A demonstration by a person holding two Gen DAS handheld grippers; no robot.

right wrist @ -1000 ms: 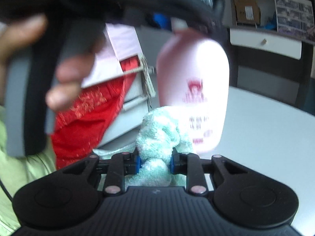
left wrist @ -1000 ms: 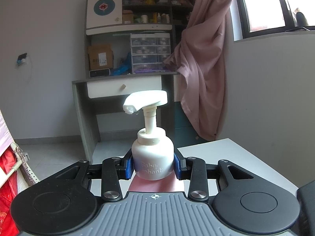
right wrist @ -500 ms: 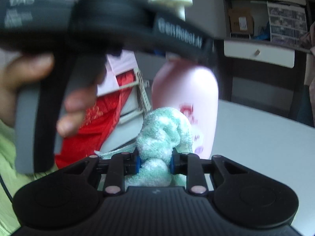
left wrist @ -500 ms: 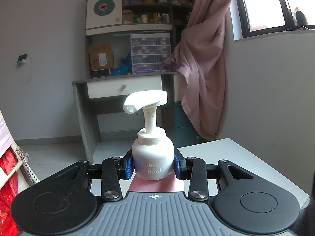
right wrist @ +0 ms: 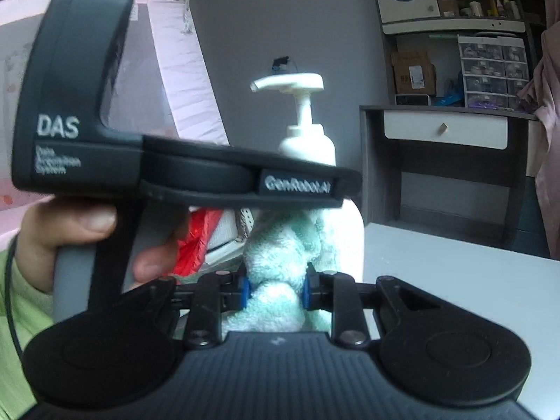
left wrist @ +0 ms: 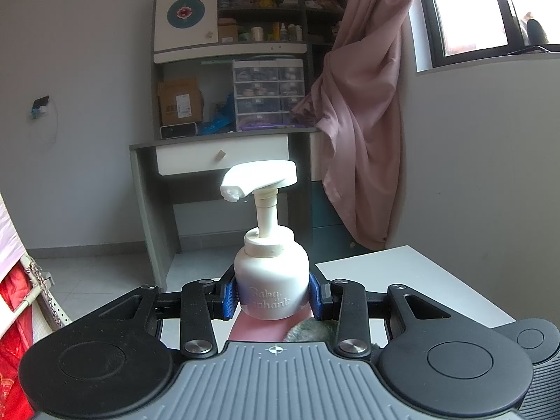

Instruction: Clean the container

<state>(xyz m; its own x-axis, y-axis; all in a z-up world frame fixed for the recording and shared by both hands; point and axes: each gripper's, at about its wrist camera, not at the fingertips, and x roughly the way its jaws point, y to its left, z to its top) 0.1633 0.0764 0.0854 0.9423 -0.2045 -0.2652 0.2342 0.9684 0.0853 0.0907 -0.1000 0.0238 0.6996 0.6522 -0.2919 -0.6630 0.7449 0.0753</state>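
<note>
Pump bottle (left wrist: 271,281) upright, clamped at its white shoulder by the left tongs (left wrist: 272,296). Right tongs (right wrist: 274,288) squeeze a green towel (right wrist: 280,266), pressed against the bottle's near side above the bench (right wrist: 455,269).

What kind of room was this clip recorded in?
Most likely a home bedroom or study: a desk with a drawer under a cluttered shelf hutch, a pink curtain by the window, and what looks like a pink bed rail.
</note>
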